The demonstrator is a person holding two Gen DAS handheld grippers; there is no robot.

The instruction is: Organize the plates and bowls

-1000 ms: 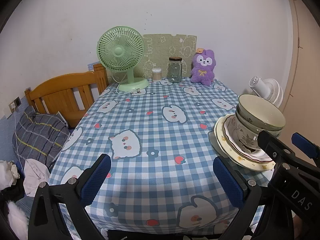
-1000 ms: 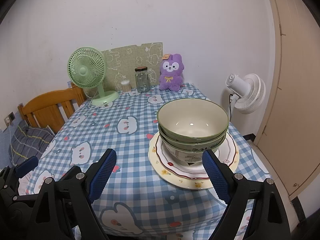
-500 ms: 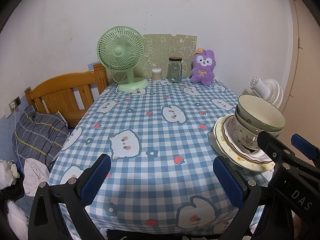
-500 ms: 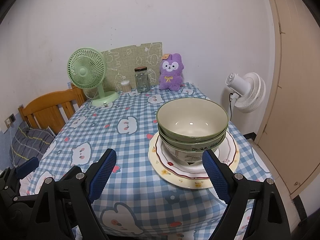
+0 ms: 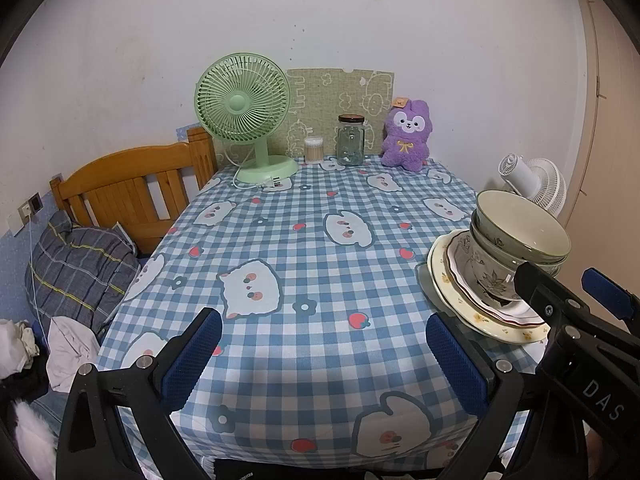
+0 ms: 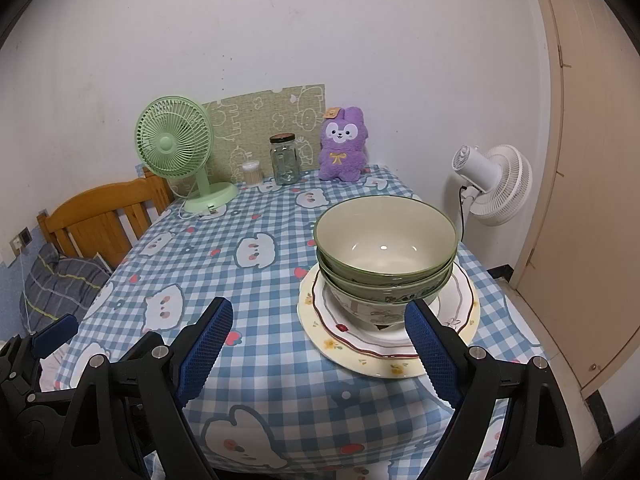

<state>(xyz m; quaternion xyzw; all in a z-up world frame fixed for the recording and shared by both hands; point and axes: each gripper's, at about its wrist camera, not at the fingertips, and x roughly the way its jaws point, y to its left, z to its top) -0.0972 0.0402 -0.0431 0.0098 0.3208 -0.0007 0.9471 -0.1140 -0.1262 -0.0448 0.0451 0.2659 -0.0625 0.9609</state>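
So the dishes are all in one pile near the front right corner of the tabletop (image 6: 280, 392), the one with the blue-and-white checked cloth with cartoon faces: three nested ceramic bowls (image 6: 386, 240), green-rimmed with cream insides, sitting upright on a scalloped white plate with a red edge (image 6: 460, 292), which sits on a bigger cream plate with little flowers (image 6: 316, 322). Big at the bottom, small on top, nothing tilted much.

That pile fits two readings. Either the stacking is finished and this is the tidy result, or it's a stack waiting to be taken apart and sorted somewhere. The pictures don't settle it, so no call on the next move.

The right claw (image 6: 316, 350) hangs at the front edge, blue pads spread wide, nothing between them, its right pad just in front of the plates. The left claw (image 5: 324, 358) is also wide open and empty, over the middle of the front edge, well left of the stack.

Along the far edge: a mint green desk fan (image 5: 248, 116), a lidded glass jar (image 5: 351, 140) and a purple plush bunny (image 5: 406, 136).
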